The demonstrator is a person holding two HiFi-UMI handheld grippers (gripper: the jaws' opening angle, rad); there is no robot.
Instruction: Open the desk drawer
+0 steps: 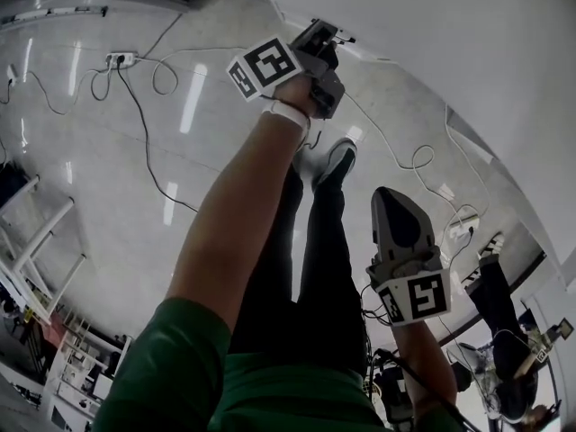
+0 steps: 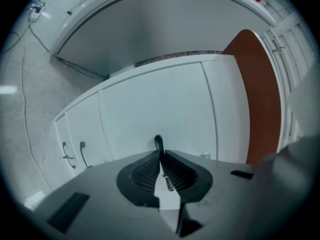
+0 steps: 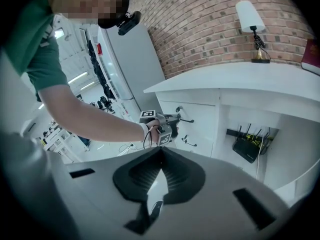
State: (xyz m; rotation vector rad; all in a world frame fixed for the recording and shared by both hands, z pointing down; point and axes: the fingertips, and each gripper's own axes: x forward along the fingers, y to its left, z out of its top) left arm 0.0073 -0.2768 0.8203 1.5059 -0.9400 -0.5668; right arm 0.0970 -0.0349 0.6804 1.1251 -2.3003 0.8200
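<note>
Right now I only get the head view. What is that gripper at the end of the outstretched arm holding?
Observer: The left gripper is shut on a thin black drawer handle.
Operator: A drawer in what?
Observer: A white desk, set against a brick wall.
Operator: Anything on it?
Observer: A lamp with a white shade stands on top.
</note>
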